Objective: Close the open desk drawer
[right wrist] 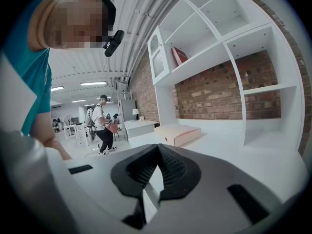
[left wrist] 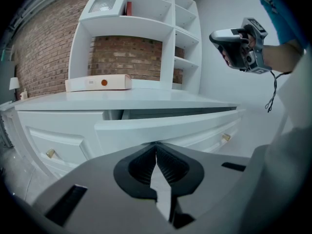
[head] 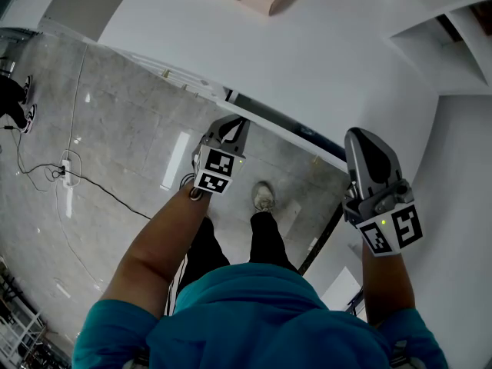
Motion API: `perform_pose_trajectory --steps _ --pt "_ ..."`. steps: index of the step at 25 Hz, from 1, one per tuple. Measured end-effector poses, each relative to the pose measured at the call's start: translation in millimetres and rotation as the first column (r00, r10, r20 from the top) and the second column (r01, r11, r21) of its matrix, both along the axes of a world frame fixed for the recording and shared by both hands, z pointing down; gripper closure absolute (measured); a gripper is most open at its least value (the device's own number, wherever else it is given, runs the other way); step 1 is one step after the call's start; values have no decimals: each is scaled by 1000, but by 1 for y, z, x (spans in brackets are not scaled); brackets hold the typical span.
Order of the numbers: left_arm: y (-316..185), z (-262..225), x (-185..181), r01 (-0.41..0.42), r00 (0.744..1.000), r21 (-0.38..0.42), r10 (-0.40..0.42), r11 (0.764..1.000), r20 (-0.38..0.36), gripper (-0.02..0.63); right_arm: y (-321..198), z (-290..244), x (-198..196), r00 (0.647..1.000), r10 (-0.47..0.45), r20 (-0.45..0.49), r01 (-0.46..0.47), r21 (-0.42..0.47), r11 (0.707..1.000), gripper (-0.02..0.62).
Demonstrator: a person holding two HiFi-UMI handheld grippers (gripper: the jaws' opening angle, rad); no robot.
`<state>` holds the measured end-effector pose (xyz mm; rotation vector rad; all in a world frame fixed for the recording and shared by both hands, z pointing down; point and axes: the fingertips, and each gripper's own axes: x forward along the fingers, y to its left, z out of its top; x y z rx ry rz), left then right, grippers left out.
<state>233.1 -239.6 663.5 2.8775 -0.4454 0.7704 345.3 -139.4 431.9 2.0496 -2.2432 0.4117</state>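
The left tool [left wrist: 156, 147] is clenched on nothing, its tips close to the front of the white panelled desk drawer [left wrist: 165, 126], which stands partly open under the white tabletop [left wrist: 122, 101]. The drawer could be skewed and jammed by an off-centre push, or the tips could slip. The right tool [right wrist: 157, 150], also clenched and empty, is held above the tabletop.

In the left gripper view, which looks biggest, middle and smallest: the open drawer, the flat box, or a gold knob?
Largest to smallest:
1. open drawer
2. flat box
3. gold knob
The two knobs look alike.
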Motion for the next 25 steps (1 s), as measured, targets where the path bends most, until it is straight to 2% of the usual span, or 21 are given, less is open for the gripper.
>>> perform_pose_trajectory --steps 25 --pt "-24 -2 34 2 1000 0 -2 1000 -18 589 1 2 16 1000 11 0 -11 -6 1000 574"
